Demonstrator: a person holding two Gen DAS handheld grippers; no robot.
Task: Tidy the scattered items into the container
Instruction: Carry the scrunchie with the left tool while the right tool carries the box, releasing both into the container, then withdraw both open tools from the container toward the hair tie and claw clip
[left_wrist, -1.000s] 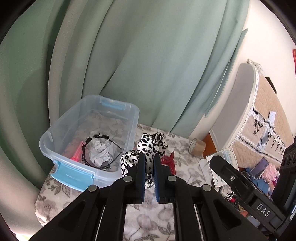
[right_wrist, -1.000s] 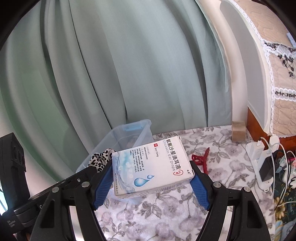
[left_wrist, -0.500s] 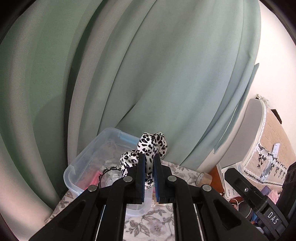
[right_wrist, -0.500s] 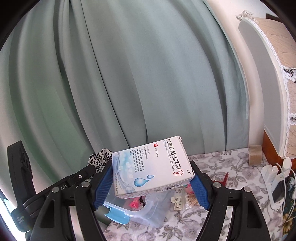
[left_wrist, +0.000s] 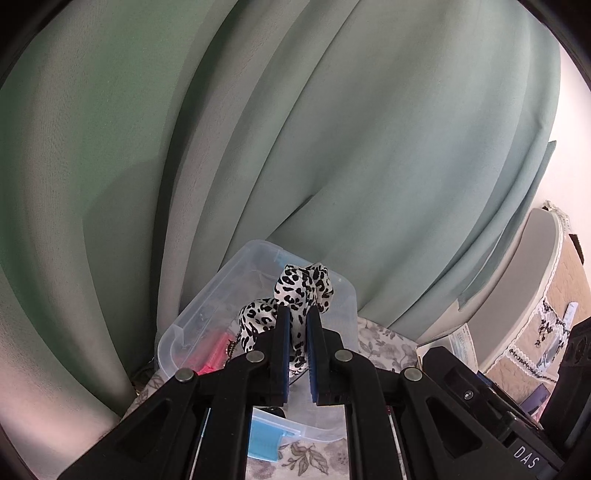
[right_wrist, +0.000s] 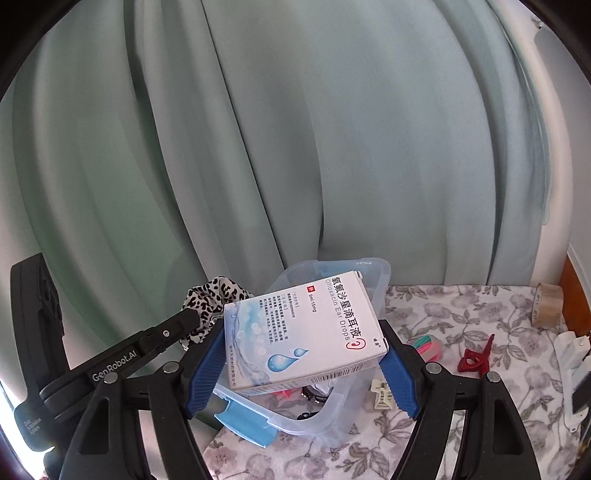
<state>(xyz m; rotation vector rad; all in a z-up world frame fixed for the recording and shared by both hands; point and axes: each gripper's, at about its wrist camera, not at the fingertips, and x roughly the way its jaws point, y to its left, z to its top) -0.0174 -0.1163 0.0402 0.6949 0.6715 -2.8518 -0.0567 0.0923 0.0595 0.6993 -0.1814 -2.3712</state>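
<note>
The clear plastic container (right_wrist: 373, 280) sits on the floral cloth (right_wrist: 461, 317) before the green curtain (right_wrist: 332, 129). Above it, the right gripper (right_wrist: 303, 363) clamps the ear-drops box (right_wrist: 306, 328). Just beside the box, the left gripper (left_wrist: 295, 354) pinches the leopard-print scrunchie (left_wrist: 303, 284) over the container.

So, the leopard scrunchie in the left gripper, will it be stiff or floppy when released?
Probably floppy: the scrunchie bunches and folds around the shut left gripper. It looks like light fabric, so it should likely drop softly into the bin without rolling.
</note>
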